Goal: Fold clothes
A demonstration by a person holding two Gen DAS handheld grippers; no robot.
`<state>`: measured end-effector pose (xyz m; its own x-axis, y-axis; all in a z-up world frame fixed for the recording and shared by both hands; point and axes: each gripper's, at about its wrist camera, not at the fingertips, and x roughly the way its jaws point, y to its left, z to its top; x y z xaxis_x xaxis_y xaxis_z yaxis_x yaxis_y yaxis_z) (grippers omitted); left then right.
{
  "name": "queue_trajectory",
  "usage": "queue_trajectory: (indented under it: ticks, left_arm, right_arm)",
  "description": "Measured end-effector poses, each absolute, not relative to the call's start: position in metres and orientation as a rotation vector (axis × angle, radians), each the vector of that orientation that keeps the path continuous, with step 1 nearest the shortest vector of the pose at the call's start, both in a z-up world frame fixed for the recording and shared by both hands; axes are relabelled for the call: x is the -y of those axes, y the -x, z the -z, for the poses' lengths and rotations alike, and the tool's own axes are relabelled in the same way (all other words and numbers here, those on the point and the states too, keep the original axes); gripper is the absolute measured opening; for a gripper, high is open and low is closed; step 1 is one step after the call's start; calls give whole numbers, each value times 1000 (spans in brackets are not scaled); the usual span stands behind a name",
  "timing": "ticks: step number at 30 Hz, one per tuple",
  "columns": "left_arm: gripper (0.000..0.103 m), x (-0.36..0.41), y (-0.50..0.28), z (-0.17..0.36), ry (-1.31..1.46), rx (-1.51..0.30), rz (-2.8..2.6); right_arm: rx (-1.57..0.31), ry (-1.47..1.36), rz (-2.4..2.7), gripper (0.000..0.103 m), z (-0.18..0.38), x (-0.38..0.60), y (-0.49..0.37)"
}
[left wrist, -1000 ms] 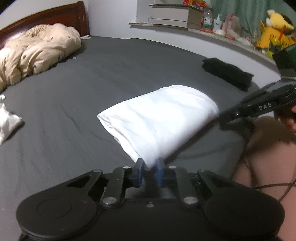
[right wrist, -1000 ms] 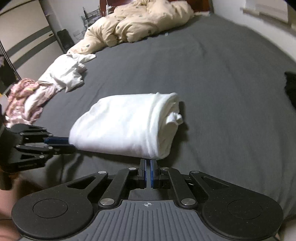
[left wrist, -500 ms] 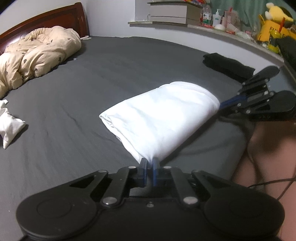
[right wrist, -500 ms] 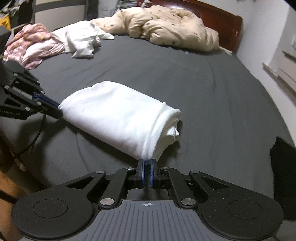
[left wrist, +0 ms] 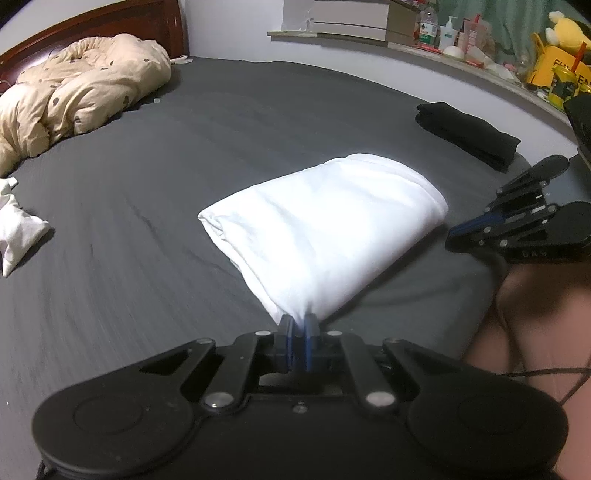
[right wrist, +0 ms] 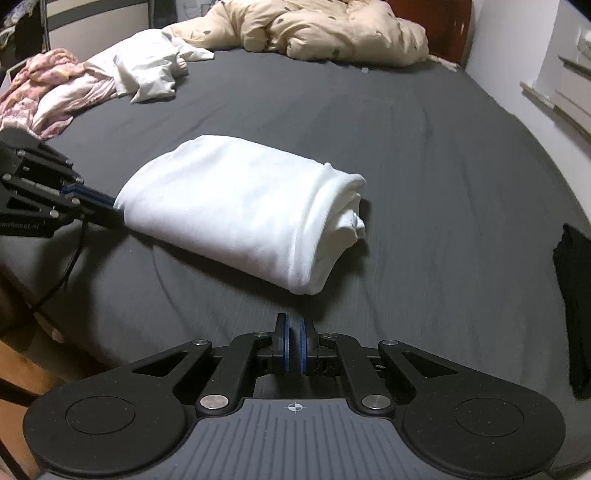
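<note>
Two grippers flank the folded white garment on the grey bed: the left gripper pinches its near corner. Only the right wrist view shows a pink garment at ten o'clock and the right gripper, blades slightly parted, empty, just short of the roll; only the left shows the shelf at one o'clock.

From my left wrist view, the corner of the folded white garment vanishes between the left hand-held gripper pads, so I can't see how much cloth is caught. The yellow plush toy and the beige duvet are cut by the frame edges. On the right view, the black folded clothing runs off the edge, and the pink floral garment too. Labels on the windowsill bottles are too small for me to read.
</note>
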<state>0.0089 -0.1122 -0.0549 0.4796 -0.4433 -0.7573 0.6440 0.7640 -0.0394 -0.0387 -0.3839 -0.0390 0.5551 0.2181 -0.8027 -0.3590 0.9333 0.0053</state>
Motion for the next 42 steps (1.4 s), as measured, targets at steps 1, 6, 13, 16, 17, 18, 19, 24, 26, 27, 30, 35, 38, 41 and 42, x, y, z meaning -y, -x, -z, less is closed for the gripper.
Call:
queue_trajectory:
  ticks: [1,6,13,16,17,18,19,24,26,27,30,35,38,41,42]
  left_arm:
    - [7,112,-9,55,-259,-841,671]
    - [7,112,-11,56,-225,-859,660]
    - [7,114,-11,57,-219,-863,649]
    - [7,114,-10,56,-216,-865,646]
    - [7,114,-10,56,-215,-867,645]
    - [7,114,-11,56,-213,-868,645]
    - [7,114,-11,56,-211,-870,645]
    - [7,113,-12,57,-197,-873,646]
    - [7,112,-12,57,-193,-872,648]
    - [7,112,-12,57,-193,-872,649]
    - [8,112,-12,57,-200,-868,652]
    - [8,112,-10,57,-217,-857,657]
    - [6,113,-9,56,-232,-845,661]
    - [6,113,-8,55,-249,-836,666]
    - [6,113,-8,55,-249,-838,666]
  right_arm:
    - [-928,136,-337,4,39,387,37]
    - [-944,-42,-322,4,41,407,31]
    - [-938,-61,-306,9,38,406,31]
    - [-932,-99,-322,88,38,405,33]
    - [-929,-101,-325,100,38,403,34]
    - [-926,-102,-328,100,38,402,36]
    - [-918,-101,-330,100,37,400,37]
    - [-827,-63,-333,100,24,399,44]
    - [-801,-53,-332,100,21,401,44]
    - [-788,-48,-332,100,19,402,45]
    - [-749,-33,-331,83,15,405,46]
    - [-748,-55,-349,41,15,410,41]
    - [-768,-85,-366,35,17,414,36]
    - [-789,-114,-383,13,20,418,31]
    - [-795,-124,-389,7,21,419,29]
